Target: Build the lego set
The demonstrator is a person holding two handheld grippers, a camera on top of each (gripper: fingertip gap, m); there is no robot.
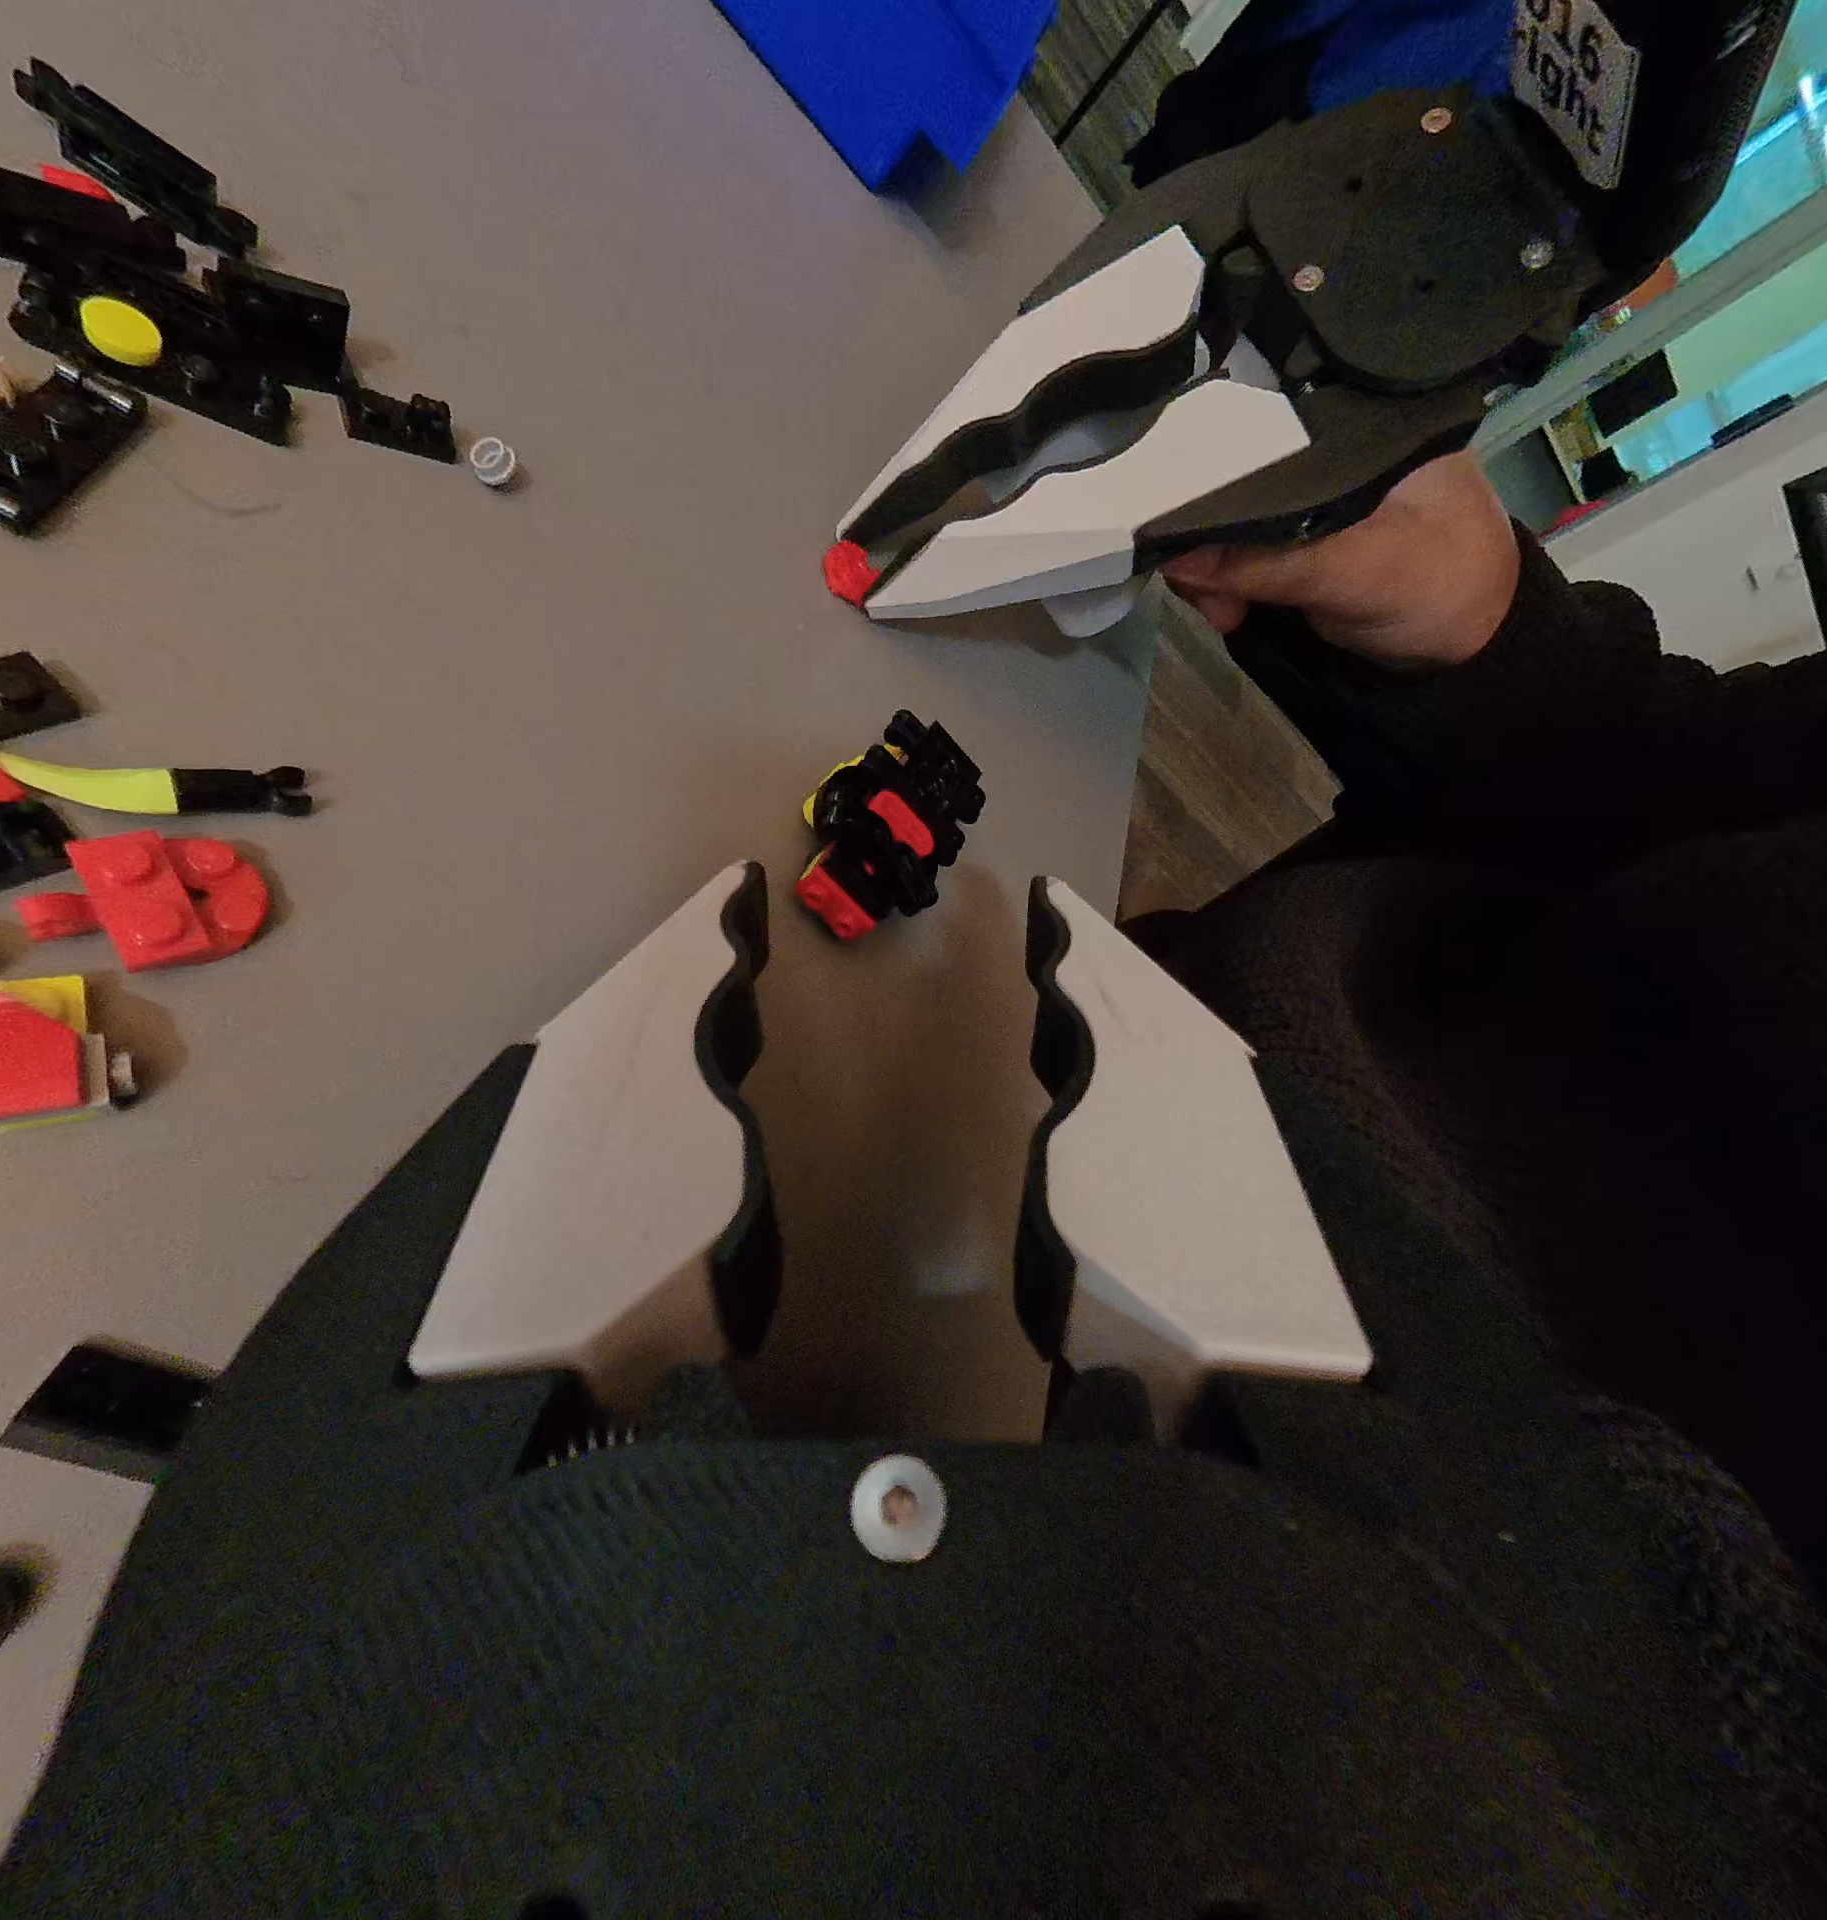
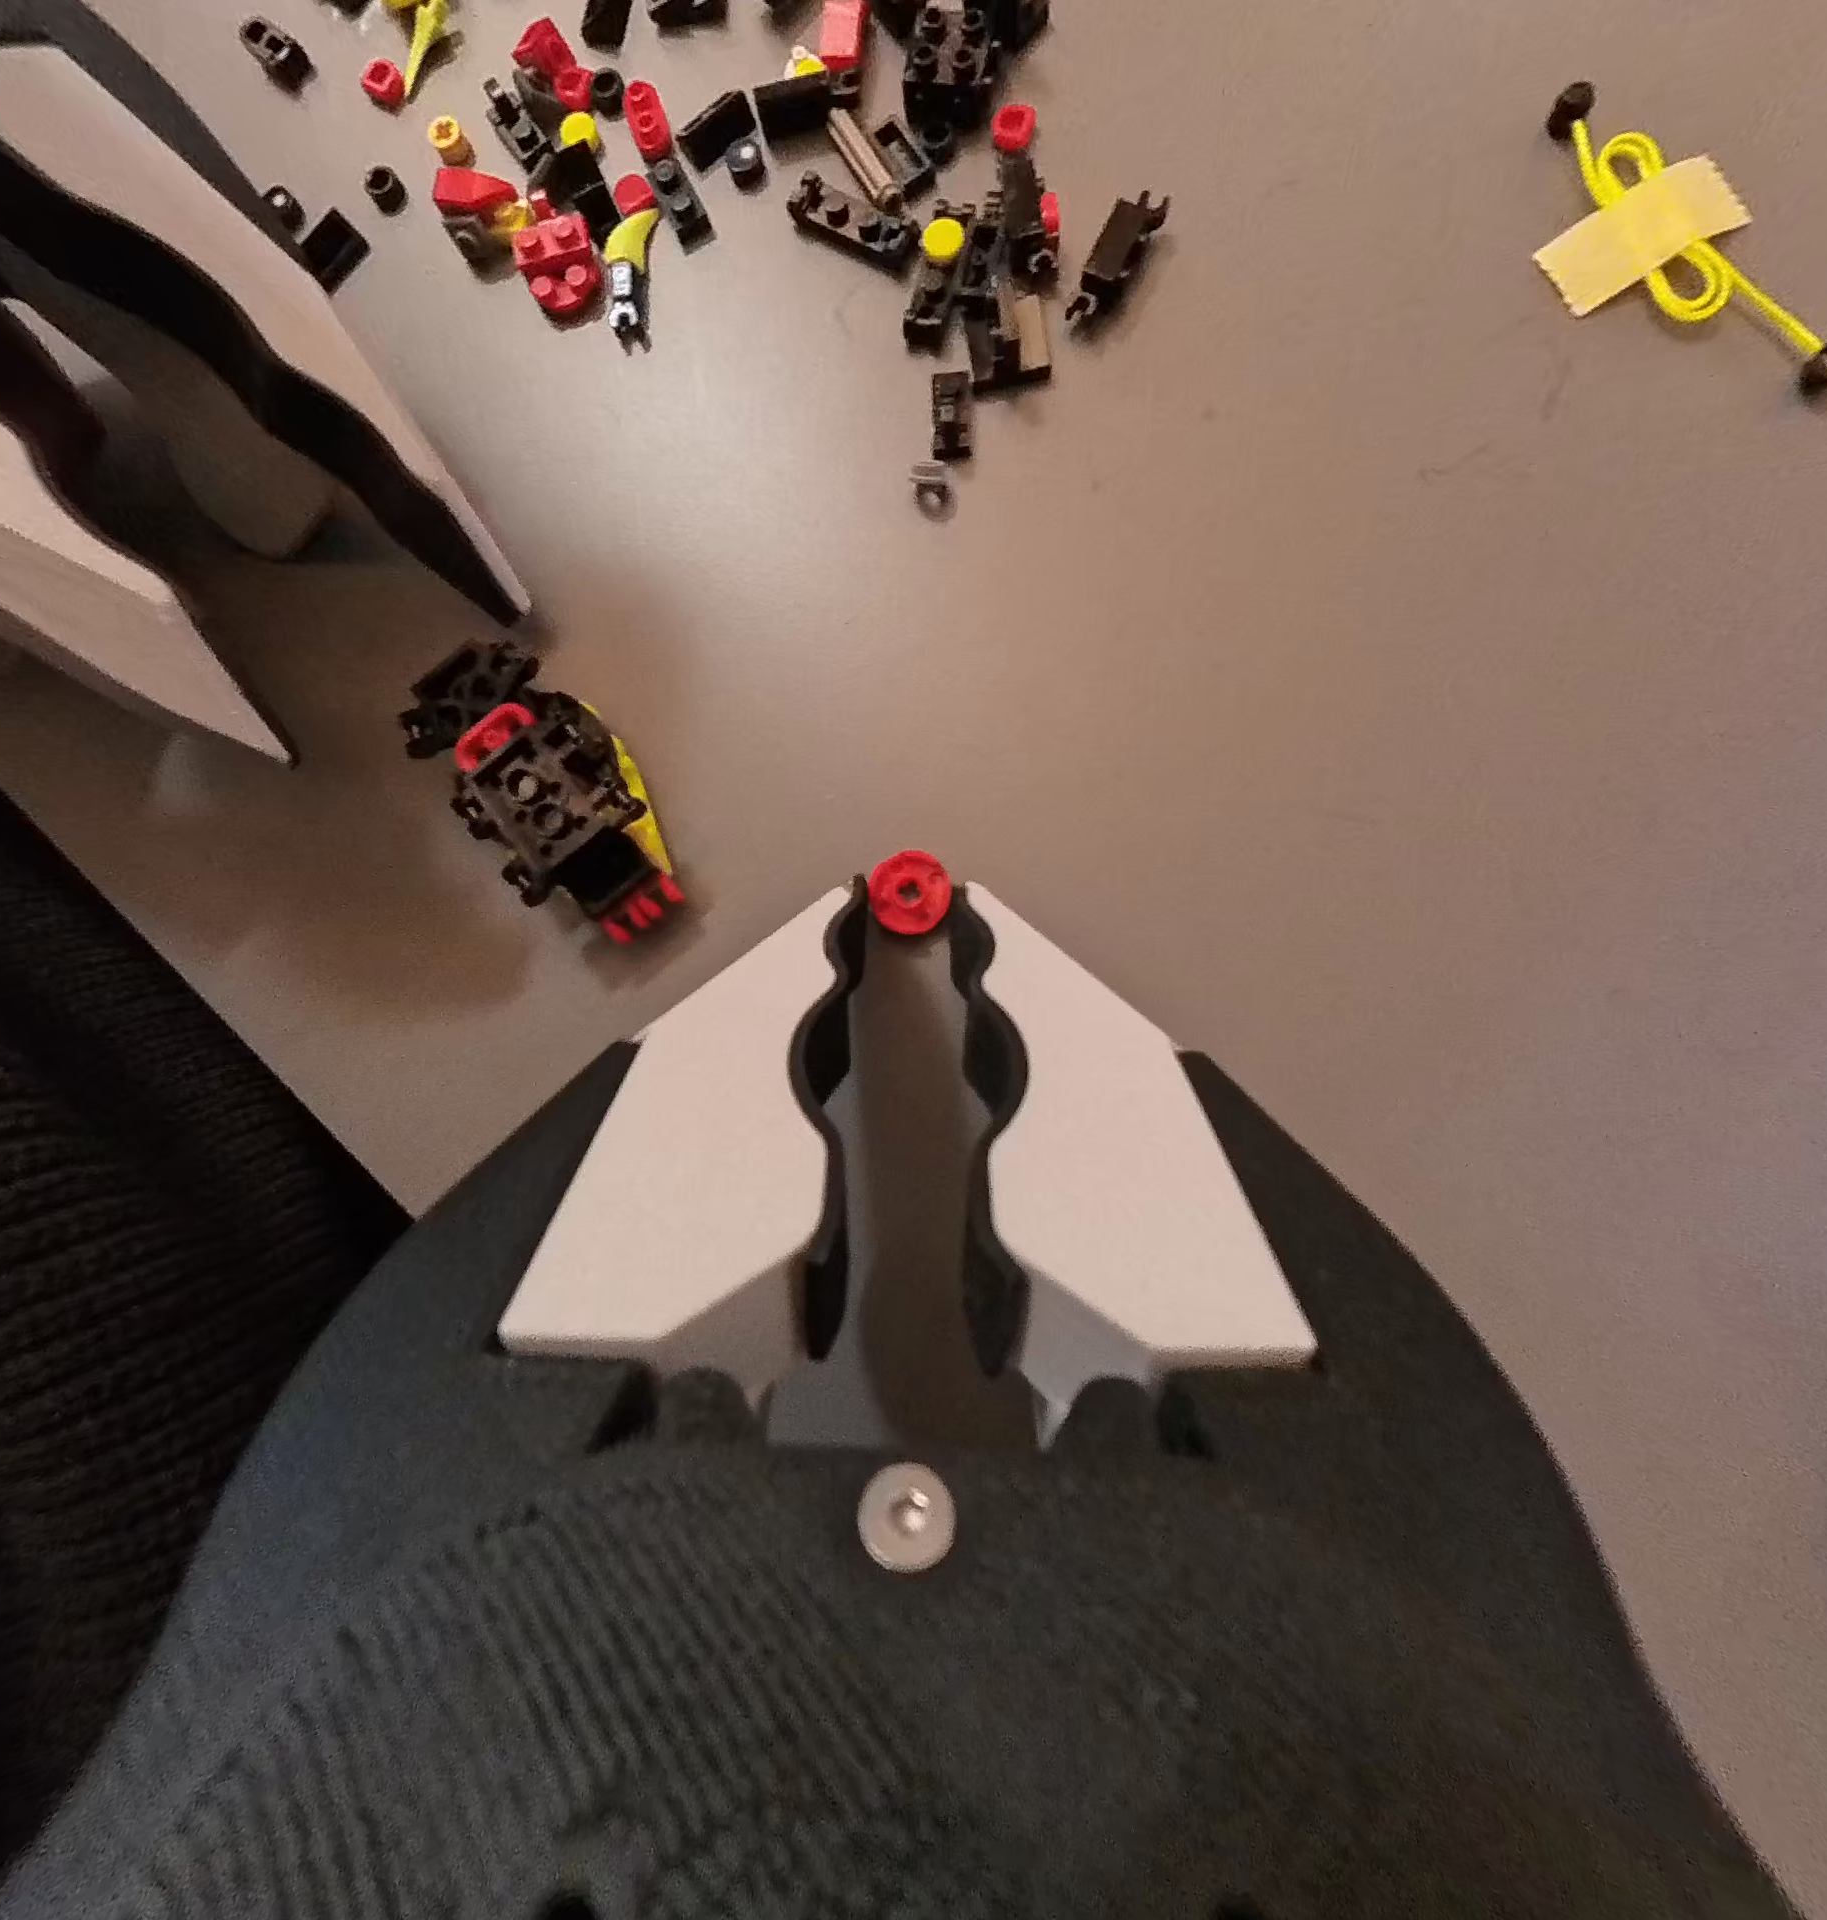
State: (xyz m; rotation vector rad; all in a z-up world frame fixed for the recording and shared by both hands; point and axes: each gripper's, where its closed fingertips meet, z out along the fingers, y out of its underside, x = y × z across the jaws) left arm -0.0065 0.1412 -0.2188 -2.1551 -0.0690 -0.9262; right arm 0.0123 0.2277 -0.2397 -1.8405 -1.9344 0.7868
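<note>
The red round stud point(image 2: 909, 891) sits on the bench point(image 2: 1304, 727) pinched at the tips of the right hand-held gripper point(image 2: 907, 902), while the open, empty left hand-held gripper point(image 1: 893, 883) points at the small black, red and yellow model point(image 1: 888, 826) just beyond it.

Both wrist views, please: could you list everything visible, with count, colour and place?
Table: one, grey-brown, under everything.
Small brick assembly: one, black with red and yellow parts, lying just beyond the left gripper's fingertips, untouched.
Round stud piece: one, red, pinched at the right gripper's fingertips, low at the table.
Loose bricks: many, black, red and yellow, scattered at the far side.
Cord: one, yellow with dark ends, under pale tape, far right.
Bin: one, blue, at the table's far edge.
Hand: one, dark sleeve, holding the right gripper.
Left gripper: white fingers, black pads, open.
Right gripper: same build, closed on the stud piece.
</note>
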